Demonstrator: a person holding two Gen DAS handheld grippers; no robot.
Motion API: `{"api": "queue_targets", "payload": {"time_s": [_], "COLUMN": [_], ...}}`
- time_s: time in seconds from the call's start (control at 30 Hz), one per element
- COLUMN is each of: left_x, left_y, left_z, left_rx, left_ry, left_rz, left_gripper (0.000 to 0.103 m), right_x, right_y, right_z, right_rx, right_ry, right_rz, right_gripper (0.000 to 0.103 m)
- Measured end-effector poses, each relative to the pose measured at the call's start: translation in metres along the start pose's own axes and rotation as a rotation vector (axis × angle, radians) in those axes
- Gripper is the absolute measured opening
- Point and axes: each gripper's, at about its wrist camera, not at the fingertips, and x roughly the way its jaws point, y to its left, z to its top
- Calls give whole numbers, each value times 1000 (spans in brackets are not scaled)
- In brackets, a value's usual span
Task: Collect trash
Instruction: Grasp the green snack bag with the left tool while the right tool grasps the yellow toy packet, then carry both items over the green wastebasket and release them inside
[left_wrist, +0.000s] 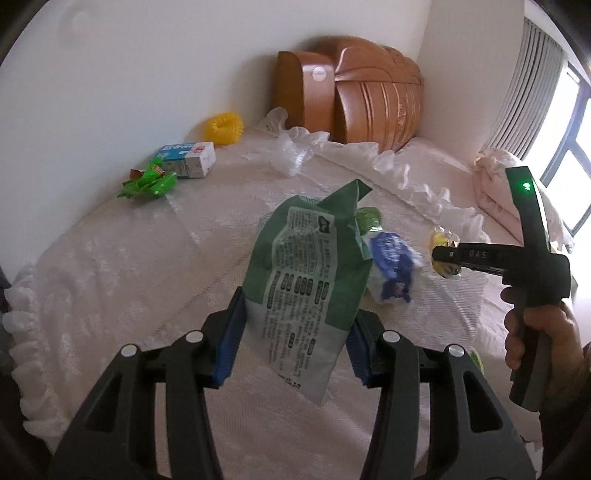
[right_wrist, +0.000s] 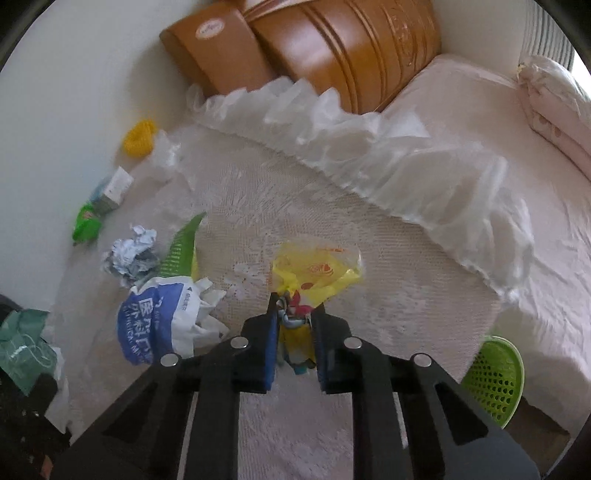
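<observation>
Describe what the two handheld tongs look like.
Both tongs, left and right, have black angular linkage arms with silver round rivets and blue ribbed pads. Seen from the left wrist view, the right unit is black with white lettering and a green light.

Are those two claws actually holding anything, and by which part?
Yes. The left gripper pinches the green packet near its lower end; the right gripper clamps the yellow wrapper by its crumpled near end.

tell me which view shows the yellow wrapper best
The right wrist view: the yellow wrapper sits centre frame, pinched at its near end by the right gripper, its print visible. In the left wrist view the wrapper is only a small yellow scrap, mostly hidden behind that gripper.
</observation>
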Motion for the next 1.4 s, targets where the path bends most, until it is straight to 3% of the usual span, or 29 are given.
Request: {"api": "queue_targets", "payload": {"time_s": [0.13, 0.37, 0.47, 0.67, 0.9, 1.17, 1.2, 1.27, 1.3, 1.4], "left_x": [-9, -21, -24, -25, -14, 14, 15, 19, 20, 23], "left_y": [-27, -99, -133, -181, -215, -255, -259, -269, -272, -285], "left_z": [-2, -10, -16, -25, -31, -37, -38, -41, -43, -47], "left_rx": [5, 71, 140, 226, 277, 338, 344, 363, 369, 397], "left_ry": [-1, 19, 25, 47, 91, 162, 167, 180, 185, 195], "left_rz": [-55, -185, -229, -289, -318, -333, -332, -331, -330, -329], "left_gripper": [48, 48, 48, 48, 48, 48, 48, 48, 48, 48], "right_x": [-36, -108, -128, -147, -146, -59, -46, -32, -24, -27], "right_y": [-23, -83, -112, -157, -187, -266, -274, -284, -290, -302], "right_z": [-12, -61, -82, -110, -124, -142, -144, -150, -153, -161], "right_rx": [10, 16, 33, 93, 119, 256, 262, 271, 280, 298], "right_ry": [-31, -54, -42, -31, -30, 117, 140, 174, 193, 189], "right_rz": [-2, -132, -191, -214, -217, -230, -237, -248, -261, -303], "right_gripper": [17, 17, 17, 18, 20, 22, 25, 45, 61, 83]}}
